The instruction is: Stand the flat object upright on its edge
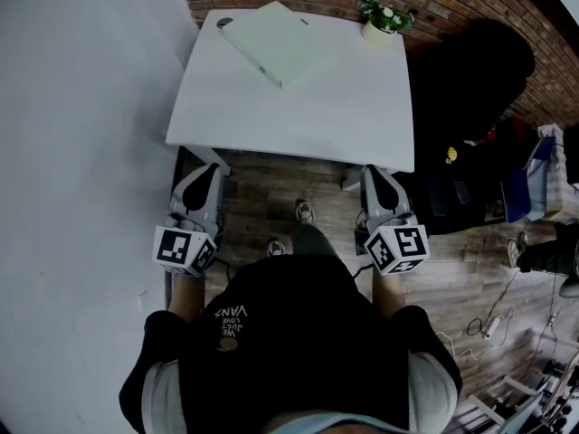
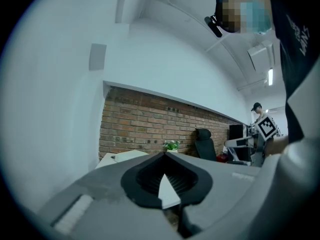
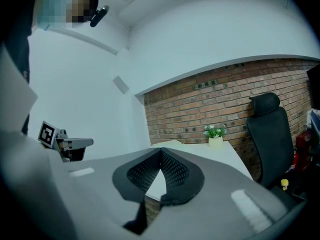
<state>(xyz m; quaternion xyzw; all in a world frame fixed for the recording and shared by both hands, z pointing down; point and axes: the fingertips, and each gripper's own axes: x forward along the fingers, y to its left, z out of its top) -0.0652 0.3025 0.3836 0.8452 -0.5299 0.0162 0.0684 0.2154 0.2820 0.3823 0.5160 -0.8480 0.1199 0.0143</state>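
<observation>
White flat object (image 1: 276, 42) lay untouched on the far part of the bench (image 1: 344, 125) in the head view; the left gripper (image 2: 163, 155) in its own view, then the right gripper (image 3: 160, 150) in its own, had the fingers together on nothing, so I judged the whole task not yet begun.

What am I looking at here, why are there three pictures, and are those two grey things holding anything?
A person stands before a white table, a hand-held two-jaw gripper in each hand: left gripper and right gripper. The head view looks down from a camera on the person's head; each gripper view comes from a camera riding on that gripper. On the table are a flat white object and a small potted plant. Both grippers are shut and empty, near the table's front edge.
</observation>
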